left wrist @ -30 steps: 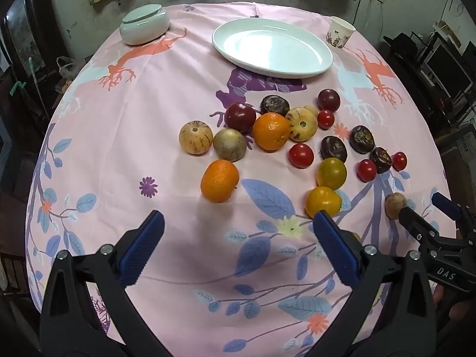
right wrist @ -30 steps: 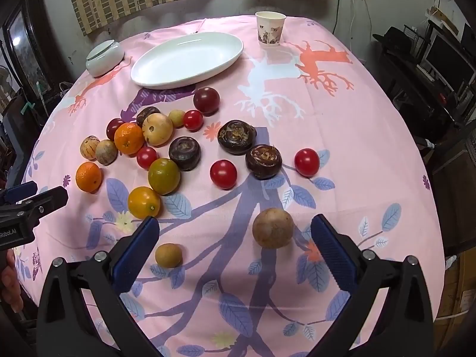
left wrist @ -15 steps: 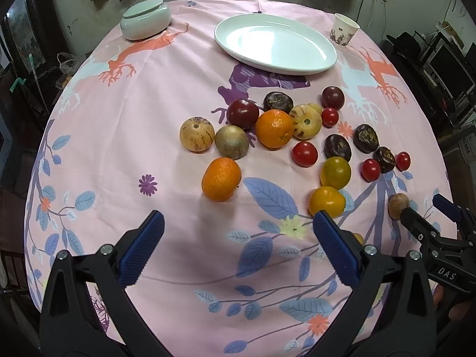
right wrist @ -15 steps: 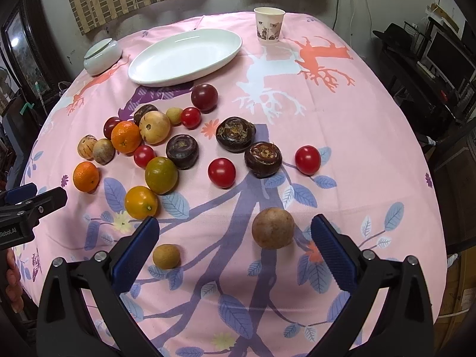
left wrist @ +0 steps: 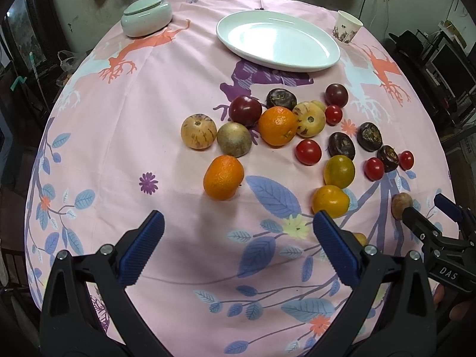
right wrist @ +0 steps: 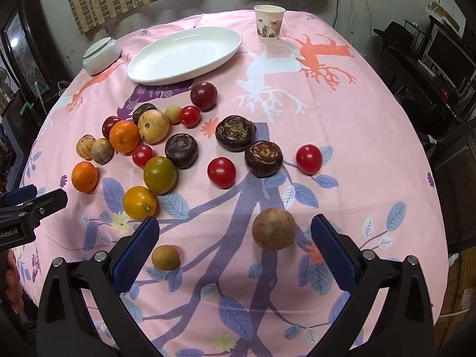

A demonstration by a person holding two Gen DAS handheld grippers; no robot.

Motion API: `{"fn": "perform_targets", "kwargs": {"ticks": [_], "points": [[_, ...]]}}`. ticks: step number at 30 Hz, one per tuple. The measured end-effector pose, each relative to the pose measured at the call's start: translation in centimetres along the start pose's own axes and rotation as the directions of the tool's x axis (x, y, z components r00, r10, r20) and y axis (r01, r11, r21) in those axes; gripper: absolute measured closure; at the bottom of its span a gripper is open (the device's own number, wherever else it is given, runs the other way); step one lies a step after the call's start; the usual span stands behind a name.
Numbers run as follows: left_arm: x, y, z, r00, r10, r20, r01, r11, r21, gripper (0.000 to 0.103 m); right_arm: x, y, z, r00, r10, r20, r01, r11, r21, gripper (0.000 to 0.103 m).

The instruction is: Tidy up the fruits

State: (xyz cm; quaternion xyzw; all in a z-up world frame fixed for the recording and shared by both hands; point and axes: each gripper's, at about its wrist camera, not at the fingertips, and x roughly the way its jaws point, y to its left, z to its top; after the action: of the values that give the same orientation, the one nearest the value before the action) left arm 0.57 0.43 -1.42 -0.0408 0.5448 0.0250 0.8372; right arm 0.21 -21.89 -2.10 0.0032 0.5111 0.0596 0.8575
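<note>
- The fruits lay loose on the pink tabletop [right wrist: 372, 136], none yet on the white oval plate [right wrist: 184, 56] at the far side; I judged the sorting had hardly begun.
- Nearest my right tool [right wrist: 235, 250] sat a round brown fruit [right wrist: 273, 229], just inside the right pad, with a small tan fruit [right wrist: 165, 257] near the left pad; neither was touched.
- Beyond them lay red tomatoes, dark knobbly fruits, oranges and pale striped fruits, bunched toward the left and middle.
- In front of my left tool [left wrist: 238, 247] the closest piece was an orange [left wrist: 223, 177], apart from the pads, with a yellow-orange fruit [left wrist: 330, 200] just beyond the right pad.
- Both tools were spread wide and held nothing.
- The step in hand looked like choosing a first fruit. Next, I reckoned, the right tool should drop around the brown fruit, centred so it would not roll, then close gently.
- A paper cup [right wrist: 269, 22] and a lidded pale bowl [right wrist: 101, 55] stood at the far edge, clear of the work.
</note>
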Motion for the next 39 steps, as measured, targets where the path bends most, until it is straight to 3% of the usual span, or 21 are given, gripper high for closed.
{"fn": "perform_targets", "kwargs": {"ticks": [39], "points": [[0.79, 0.42, 0.04, 1.000, 0.006, -0.026, -0.007, 1.000, -0.009, 0.002, 0.78, 0.29, 0.04, 1.000, 0.010, -0.017, -0.010, 1.000, -0.005, 0.001]]}}
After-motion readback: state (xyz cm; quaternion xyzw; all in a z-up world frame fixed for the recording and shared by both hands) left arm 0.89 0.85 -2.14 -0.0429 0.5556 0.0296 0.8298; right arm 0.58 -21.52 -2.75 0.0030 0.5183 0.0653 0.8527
